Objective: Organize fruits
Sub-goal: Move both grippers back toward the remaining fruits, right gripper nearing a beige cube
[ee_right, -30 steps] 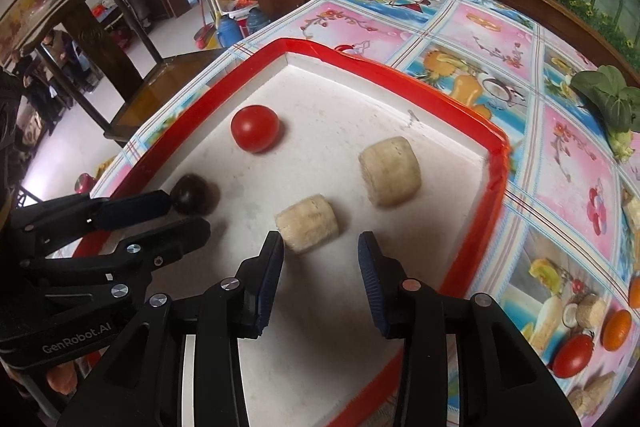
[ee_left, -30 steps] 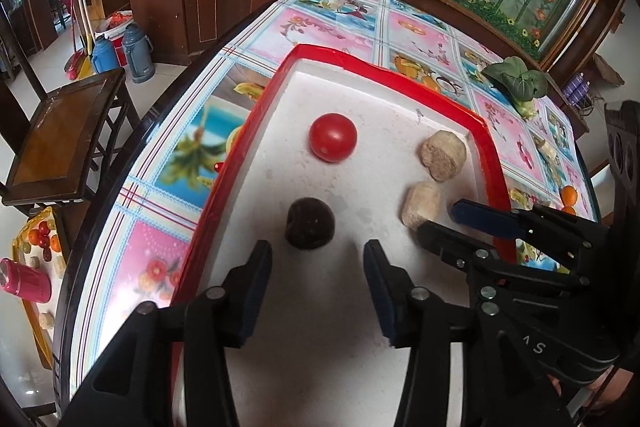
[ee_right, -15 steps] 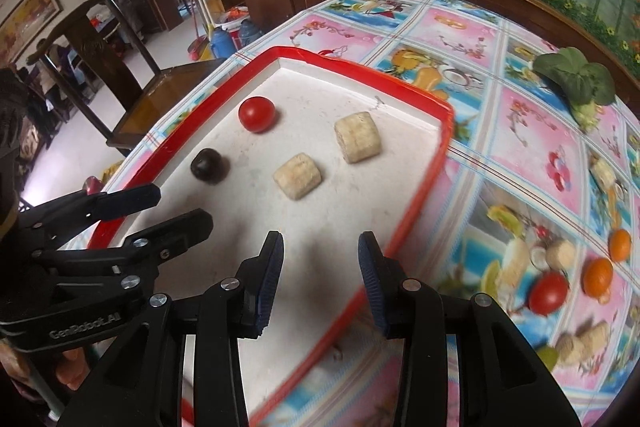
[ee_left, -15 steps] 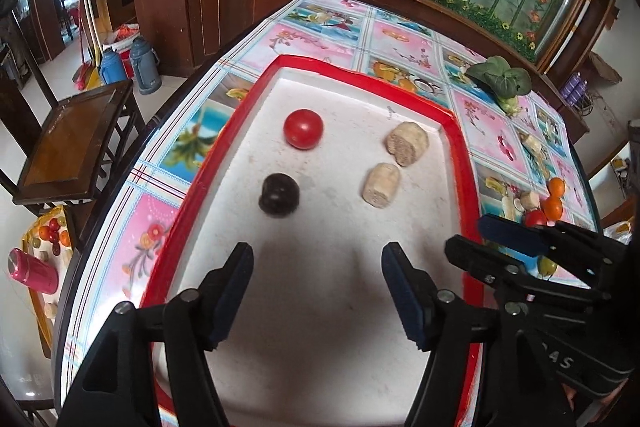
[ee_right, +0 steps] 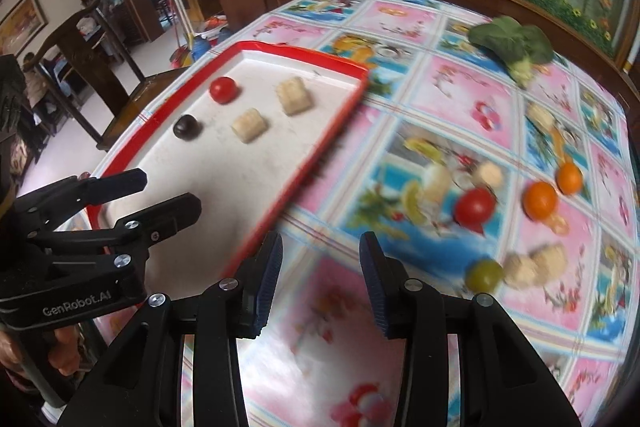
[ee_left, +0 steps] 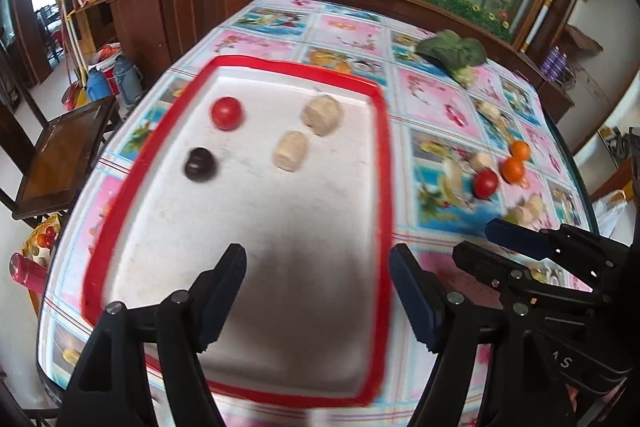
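Reaching next for the loose fruit calls for care with aim, since both grippers hang empty above the patterned surface (ee_right: 460, 95). The left gripper (ee_left: 318, 291) hovers over the near end of the red-rimmed tray (ee_left: 384, 147), its fingers spread wide, having just been opening, with nothing between them. The right gripper (ee_right: 320, 283) sits just past the tray's right rim over the cloth, fingers parted by a narrower gap and also gripping nothing. On the tray lie a red tomato (ee_left: 226, 112), a dark round fruit (ee_left: 199, 165) and two pale chunks (ee_left: 291, 156). The remaining fruit lies off the tray: a second tomato (ee_right: 475, 206), two oranges (ee_right: 541, 199) and a green fruit (ee_right: 484, 274). The tomato looks the nearest fit; I would centre it between the right fingers, widening them first, and close gently because round fruit rolls.
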`<state>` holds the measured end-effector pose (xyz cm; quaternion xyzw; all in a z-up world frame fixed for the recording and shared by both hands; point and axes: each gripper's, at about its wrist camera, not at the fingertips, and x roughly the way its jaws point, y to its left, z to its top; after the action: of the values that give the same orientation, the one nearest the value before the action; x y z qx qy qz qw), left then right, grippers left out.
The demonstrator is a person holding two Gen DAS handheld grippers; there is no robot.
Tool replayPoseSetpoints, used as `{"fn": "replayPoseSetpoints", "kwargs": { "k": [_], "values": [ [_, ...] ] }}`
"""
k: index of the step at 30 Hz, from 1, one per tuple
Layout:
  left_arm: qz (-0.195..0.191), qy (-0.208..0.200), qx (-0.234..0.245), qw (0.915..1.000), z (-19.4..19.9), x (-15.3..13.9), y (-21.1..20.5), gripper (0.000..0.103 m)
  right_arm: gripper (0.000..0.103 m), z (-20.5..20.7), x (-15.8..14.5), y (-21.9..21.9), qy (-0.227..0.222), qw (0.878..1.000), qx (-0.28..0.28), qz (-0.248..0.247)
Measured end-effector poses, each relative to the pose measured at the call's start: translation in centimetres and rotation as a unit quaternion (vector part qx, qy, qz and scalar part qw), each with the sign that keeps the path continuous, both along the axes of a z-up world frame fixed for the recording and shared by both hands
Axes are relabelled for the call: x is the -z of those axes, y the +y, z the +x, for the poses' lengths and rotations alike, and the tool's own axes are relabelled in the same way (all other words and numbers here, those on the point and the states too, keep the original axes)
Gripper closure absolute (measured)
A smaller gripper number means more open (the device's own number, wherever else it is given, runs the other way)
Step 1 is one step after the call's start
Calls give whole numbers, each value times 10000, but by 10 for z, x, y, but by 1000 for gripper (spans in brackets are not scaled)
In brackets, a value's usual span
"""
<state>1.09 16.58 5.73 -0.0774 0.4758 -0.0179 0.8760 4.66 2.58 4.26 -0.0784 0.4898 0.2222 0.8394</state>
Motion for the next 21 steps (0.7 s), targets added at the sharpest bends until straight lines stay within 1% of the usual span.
{"fn": "replayPoseSetpoints", "kwargs": {
  "k": [4,6,10,13,21],
  "values": [
    [-68,0,228,9997,-9,-4,-28,26,64,-13,-2,-23,-45,9999,155,-32],
    [27,-34,369,9993,-14,-7,-43,26,63,-20,-3,-38,-72,9997,248,-39],
    [82,6,649,9979,-17,-8,-70,23,62,-28,-2,-64,-17,9989,469,-1],
    [115,40,787,9968,-18,-6,-87,22,61,-32,-1,-85,35,9980,632,81],
    [154,265,1051,9940,-16,4,-124,22,60,-44,7,-139,126,9945,1037,118]
  ]
}}
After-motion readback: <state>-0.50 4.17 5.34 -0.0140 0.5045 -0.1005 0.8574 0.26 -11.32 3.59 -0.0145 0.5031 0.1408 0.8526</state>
